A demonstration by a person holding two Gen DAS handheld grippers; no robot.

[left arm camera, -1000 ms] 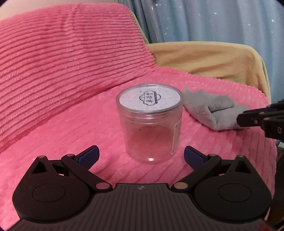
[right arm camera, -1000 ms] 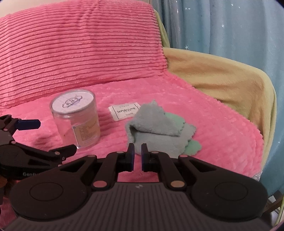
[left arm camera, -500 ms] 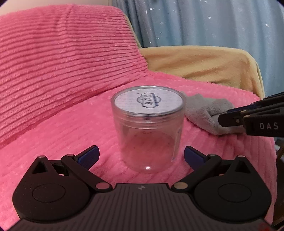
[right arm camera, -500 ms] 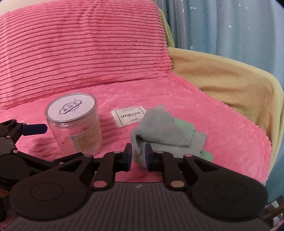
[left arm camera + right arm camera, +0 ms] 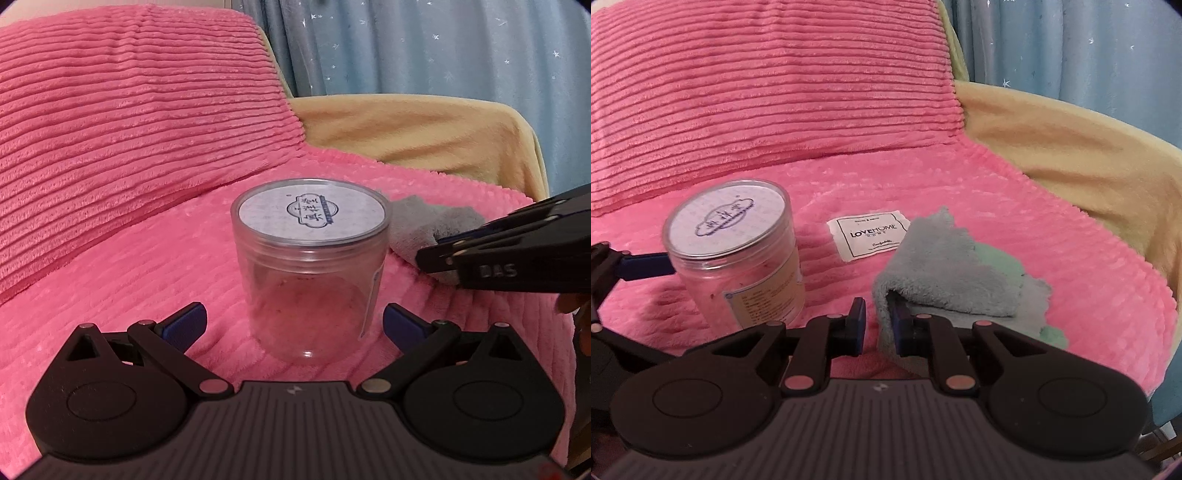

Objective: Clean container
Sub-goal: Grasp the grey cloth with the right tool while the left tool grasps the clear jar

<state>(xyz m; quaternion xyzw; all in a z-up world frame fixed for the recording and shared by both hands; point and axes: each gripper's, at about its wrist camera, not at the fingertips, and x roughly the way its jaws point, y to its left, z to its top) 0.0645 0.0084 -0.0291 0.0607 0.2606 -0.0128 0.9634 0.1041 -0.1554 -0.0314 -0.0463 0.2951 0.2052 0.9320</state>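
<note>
While my fingers work, this is how things lie:

Jar: a clear plastic jar (image 5: 310,273) stands upright near the middle of the pink ribbed blanket (image 5: 110,258), its lid (image 5: 310,216) on, with a white label on top.
Jar contents: pinkish specks cling to the inner wall; I cannot tell more through the plastic.
Left gripper (image 5: 293,325): my fingers are spread wide on either side of the jar's base, apart from it.
Right gripper (image 5: 877,325): my fingers are parted a little, the right one tucked inside the fold of the grey cloth (image 5: 945,273), the left outside it.
Cloth: just right of the jar, beside the blanket's white LOVEHOME tag (image 5: 870,236).
</note>
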